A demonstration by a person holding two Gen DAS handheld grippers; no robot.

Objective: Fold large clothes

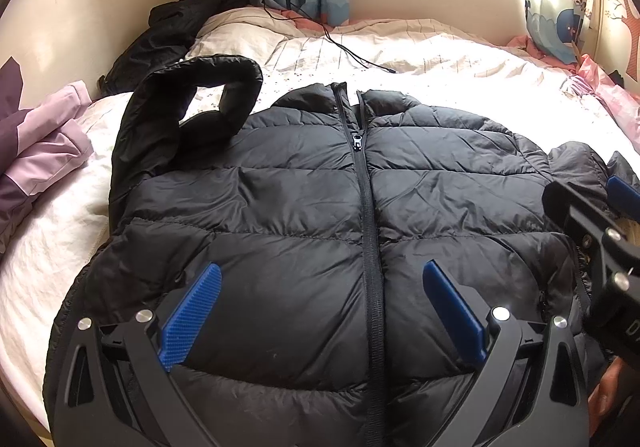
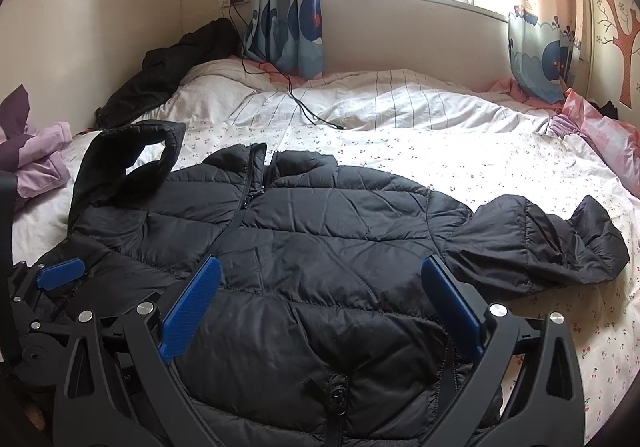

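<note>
Left wrist view: black jacket (image 1: 304,207) lies front-up on the bed (image 1: 460,59), zipped, collar far, hem near.
Long axis: zipper (image 1: 370,215) runs near to far, almost midway between the left gripper (image 1: 320,311) fingers.
Left gripper: fingers spread wide, holding nothing, low over the hem.
Right gripper (image 2: 320,311): also spread wide and empty, over the jacket's right half near the hem.
Left sleeve (image 1: 188,103): bent up in a loop at the far left, by the shoulder.
Right sleeve (image 2: 536,243): stretched flat to the right, just beyond the right gripper.
Nearer tool: right gripper to the right sleeve, left gripper to the left sleeve.
Likely next: each sleeve folds inward across the zipper.
</note>
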